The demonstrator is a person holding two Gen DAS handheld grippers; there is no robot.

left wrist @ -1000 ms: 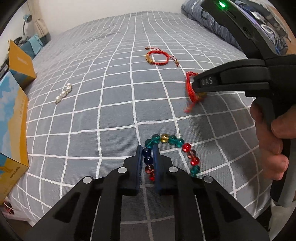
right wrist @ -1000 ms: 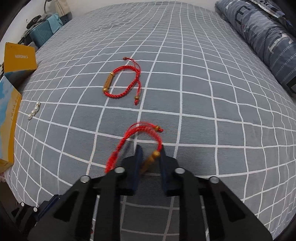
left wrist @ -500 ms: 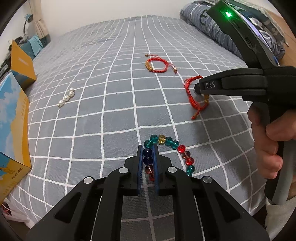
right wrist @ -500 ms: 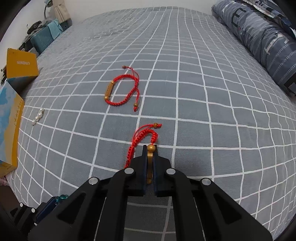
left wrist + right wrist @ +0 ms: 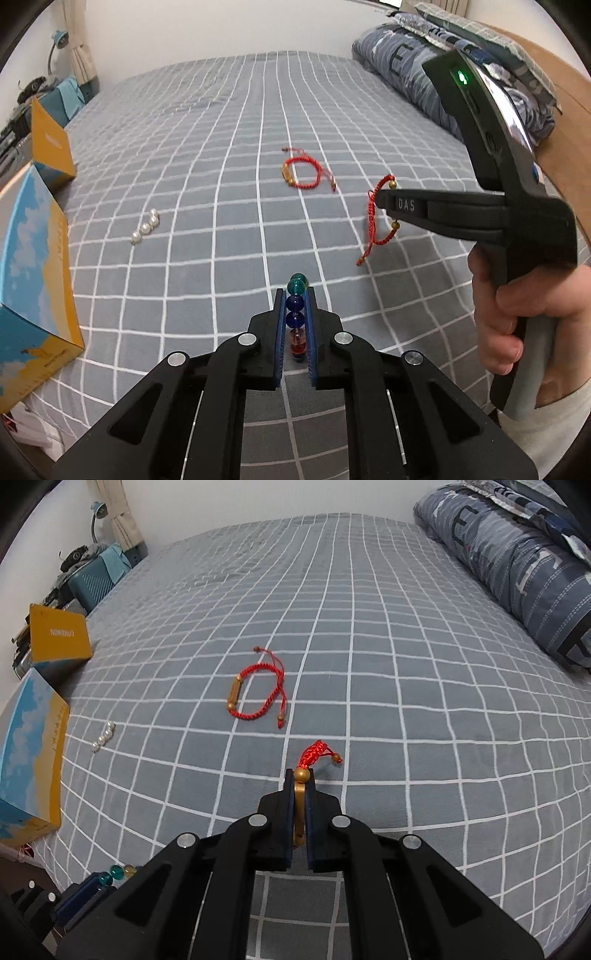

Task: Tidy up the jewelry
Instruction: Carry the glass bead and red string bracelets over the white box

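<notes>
A grey checked bed (image 5: 369, 664) carries everything, with a folded blue quilt (image 5: 517, 565) along its far right edge and a blue-and-yellow box (image 5: 33, 280) at its left edge. The right gripper (image 5: 299, 779) is clamped on the gold tube of a red cord bracelet (image 5: 373, 218), lifted off the bed. The left gripper (image 5: 295, 295) pinches a glass bead bracelet (image 5: 295, 306). A second red bracelet (image 5: 255, 696) lies mid-bed; small pearls (image 5: 144, 230) rest near the box.
</notes>
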